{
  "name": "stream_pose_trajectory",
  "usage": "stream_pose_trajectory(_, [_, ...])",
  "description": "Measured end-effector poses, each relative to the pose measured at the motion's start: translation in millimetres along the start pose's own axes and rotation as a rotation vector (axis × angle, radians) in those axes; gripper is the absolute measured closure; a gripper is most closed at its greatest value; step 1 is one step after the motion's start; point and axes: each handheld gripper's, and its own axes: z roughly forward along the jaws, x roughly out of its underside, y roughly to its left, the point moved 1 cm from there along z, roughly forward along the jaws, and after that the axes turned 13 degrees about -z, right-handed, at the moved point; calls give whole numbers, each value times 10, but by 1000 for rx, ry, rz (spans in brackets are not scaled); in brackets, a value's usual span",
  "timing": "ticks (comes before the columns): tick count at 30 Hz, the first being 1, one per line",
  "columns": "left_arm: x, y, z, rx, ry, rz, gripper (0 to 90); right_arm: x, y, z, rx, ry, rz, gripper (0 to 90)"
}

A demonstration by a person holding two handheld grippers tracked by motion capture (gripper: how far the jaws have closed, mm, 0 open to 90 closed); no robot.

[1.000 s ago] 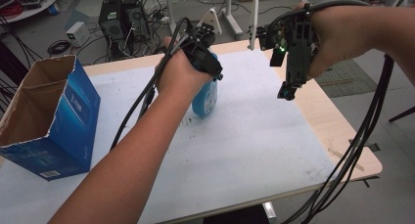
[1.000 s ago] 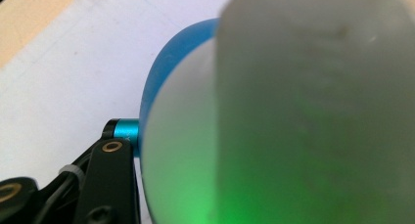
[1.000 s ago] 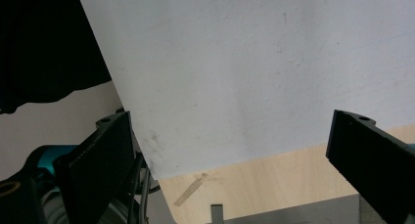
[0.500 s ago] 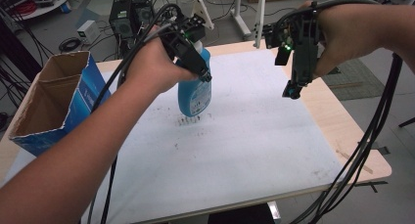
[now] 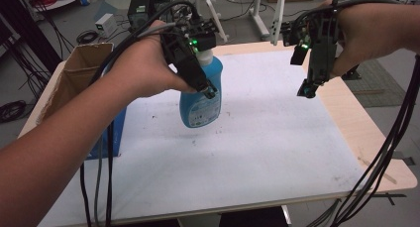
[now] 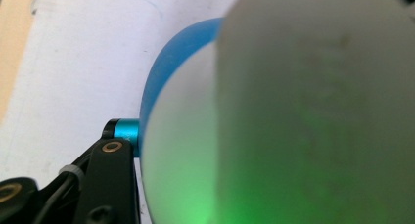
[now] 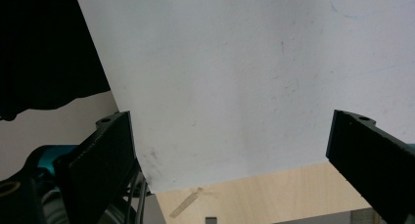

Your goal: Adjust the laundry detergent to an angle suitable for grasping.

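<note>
The left gripper (image 5: 200,83) is clamping a blue bottle (image 5: 200,100), holding it tilted in the air above the tabletop (image 5: 277,152), toward its far-left part. The right gripper (image 5: 309,88) is hanging over the far-right edge, jaws wide apart, holding nothing.

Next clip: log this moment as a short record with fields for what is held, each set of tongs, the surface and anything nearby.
held item: blue bottle, white cap, lifted off the table
left tongs: shut on the blue bottle
right tongs: open, nothing between them, above the table
surface: white mat on a wooden table
nearby: open cardboard box at the table's left edge
</note>
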Motion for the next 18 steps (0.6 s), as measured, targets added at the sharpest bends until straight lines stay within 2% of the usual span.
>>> stream_pose_trajectory(8, [256, -149, -105, 116, 9, 119, 435, -169, -69, 56, -6, -7, -27, 32])
stream_pose_trajectory(10, [288, -156, -122, 129, 6, 121, 435, -190, -84, 60, -7, -9, -28, 32])
stream_pose_trajectory(12, [371, -173, -155, 170, 7, 141, 435, -262, -119, 60, -10, -9, -32, 32])
stream_pose_trajectory(15, [451, -222, -159, 198, 36, 198, 435, -342, -157, 58, -14, -12, -47, 32])
stream_pose_trajectory(18, [514, -257, -136, 216, 69, 237, 434, -429, -188, 56, -14, -15, -61, 32])
